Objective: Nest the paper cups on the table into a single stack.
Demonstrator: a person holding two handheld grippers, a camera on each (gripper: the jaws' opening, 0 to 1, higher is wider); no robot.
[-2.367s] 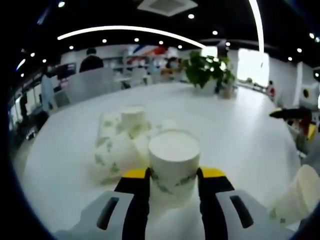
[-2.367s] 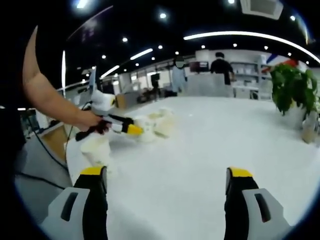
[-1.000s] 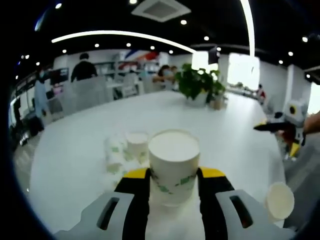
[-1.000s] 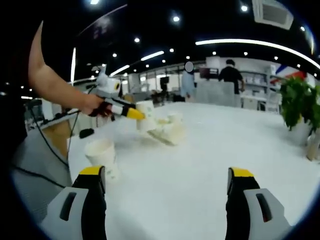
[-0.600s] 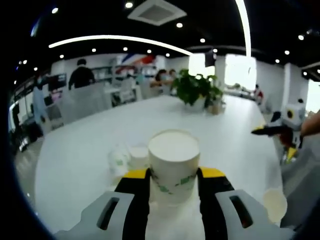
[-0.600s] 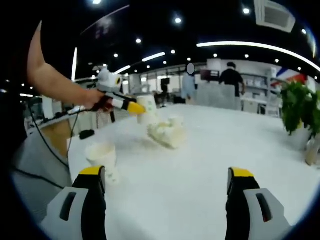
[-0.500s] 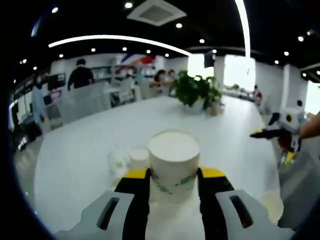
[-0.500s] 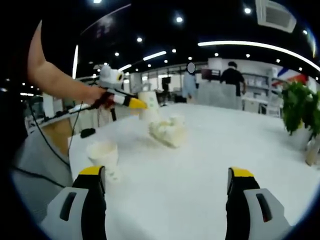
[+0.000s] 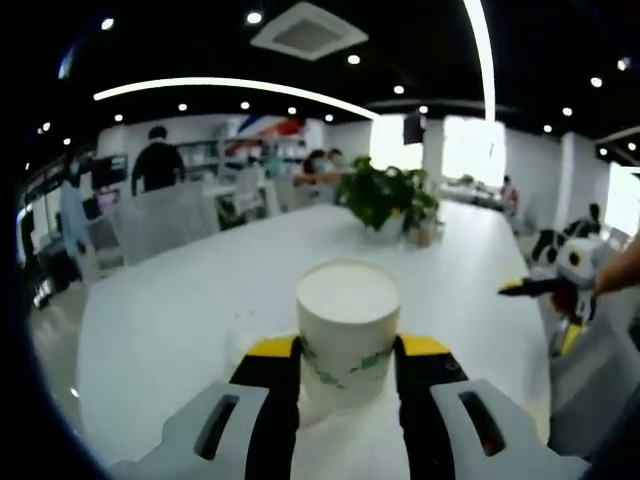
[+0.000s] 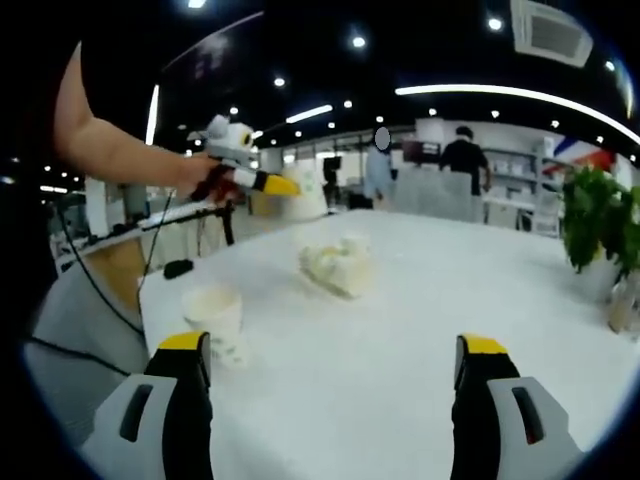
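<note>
Now left gripper [image 9: 347,352] jaws clamp a paper cup [image 9: 347,325]; right gripper [image 10: 335,352] jaws gape wide above the table [image 10: 400,340]

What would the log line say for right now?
left gripper: shut on paper cup, lifted | right gripper: open | upright cup on table

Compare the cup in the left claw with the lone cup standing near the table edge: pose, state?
1. The held cup is clamped between the left claw's jaws and off the table; the lone cup stands free on it.
2. The held cup shows its closed base to the left gripper view; the lone cup stands mouth up.
Shared: both are white paper cups with green print.
</note>
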